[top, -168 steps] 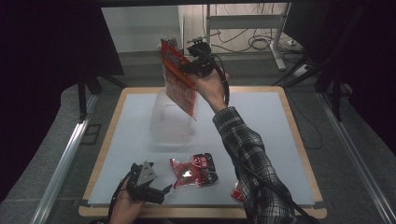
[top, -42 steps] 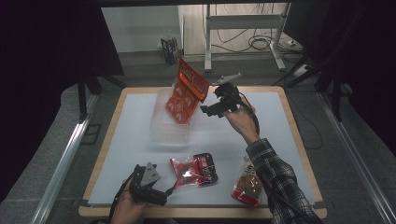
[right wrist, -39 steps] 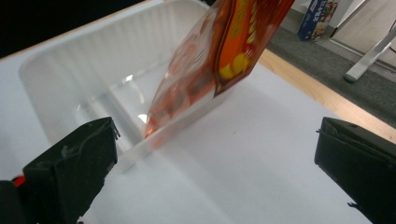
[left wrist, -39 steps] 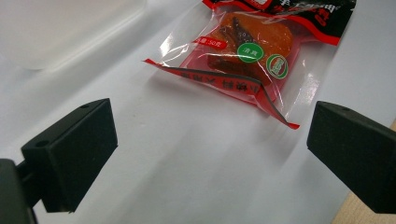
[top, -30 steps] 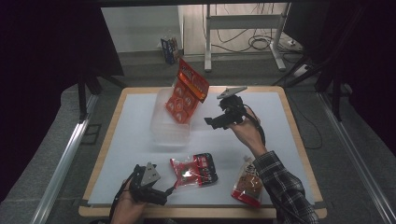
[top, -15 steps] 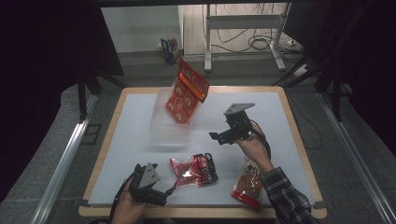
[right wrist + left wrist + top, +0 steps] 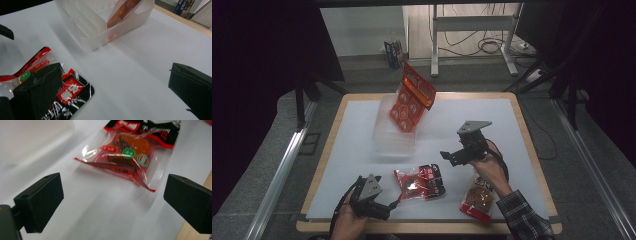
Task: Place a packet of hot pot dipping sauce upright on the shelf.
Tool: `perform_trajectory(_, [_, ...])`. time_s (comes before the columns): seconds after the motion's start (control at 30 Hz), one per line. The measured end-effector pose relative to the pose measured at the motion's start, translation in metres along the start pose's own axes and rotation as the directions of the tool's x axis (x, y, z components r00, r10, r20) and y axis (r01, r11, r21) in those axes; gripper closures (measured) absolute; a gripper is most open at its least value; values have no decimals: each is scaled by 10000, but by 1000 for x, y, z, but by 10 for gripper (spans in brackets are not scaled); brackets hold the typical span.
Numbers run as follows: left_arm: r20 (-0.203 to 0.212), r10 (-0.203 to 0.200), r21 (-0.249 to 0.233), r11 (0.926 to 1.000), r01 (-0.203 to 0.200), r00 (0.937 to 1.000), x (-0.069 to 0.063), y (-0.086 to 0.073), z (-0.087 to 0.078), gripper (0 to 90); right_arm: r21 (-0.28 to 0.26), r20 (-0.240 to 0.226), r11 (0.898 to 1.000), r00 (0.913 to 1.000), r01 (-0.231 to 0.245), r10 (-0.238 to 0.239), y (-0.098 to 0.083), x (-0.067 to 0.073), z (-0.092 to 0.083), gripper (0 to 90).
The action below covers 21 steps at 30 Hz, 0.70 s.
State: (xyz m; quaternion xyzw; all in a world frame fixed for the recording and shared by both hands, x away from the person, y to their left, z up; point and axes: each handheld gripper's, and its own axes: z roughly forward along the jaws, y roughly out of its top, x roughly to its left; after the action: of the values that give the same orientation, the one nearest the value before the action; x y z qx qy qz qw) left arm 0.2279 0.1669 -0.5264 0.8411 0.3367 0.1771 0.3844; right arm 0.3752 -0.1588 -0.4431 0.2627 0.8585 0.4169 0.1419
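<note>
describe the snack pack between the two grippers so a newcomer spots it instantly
Start at the white table top and go to its near edge. There, between the left gripper and the right gripper, lies a flat red and black plastic snack packet. Unlike the orange packet standing in the clear plastic bin, it lies flat.

Bright table (image 7: 362, 125), dark surroundings; glare on wrappers, close gripper views soft.
</note>
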Motion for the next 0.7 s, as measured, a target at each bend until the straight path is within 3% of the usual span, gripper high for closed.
perform_trajectory(0.17, [384,-384,-204,9990,392,9985,-1,2,-1,19,-112,109,9998,9998,-166,167,-12,5,-6,0])
perform_trajectory(0.33, [479,-562,-44,9984,565,9973,0,2,-1,23,-223,267,9995,9994,-232,238,-21,14,-12,0])
perform_trajectory(0.57, [110,-523,238,9984,520,9986,-2,4,1,54,-571,316,9961,9972,-666,685,-37,21,-22,0])
perform_trajectory(0.7, [-56,-505,43,9987,505,9987,-2,7,-2,94,-674,266,9935,9952,-920,939,-44,23,-27,0])
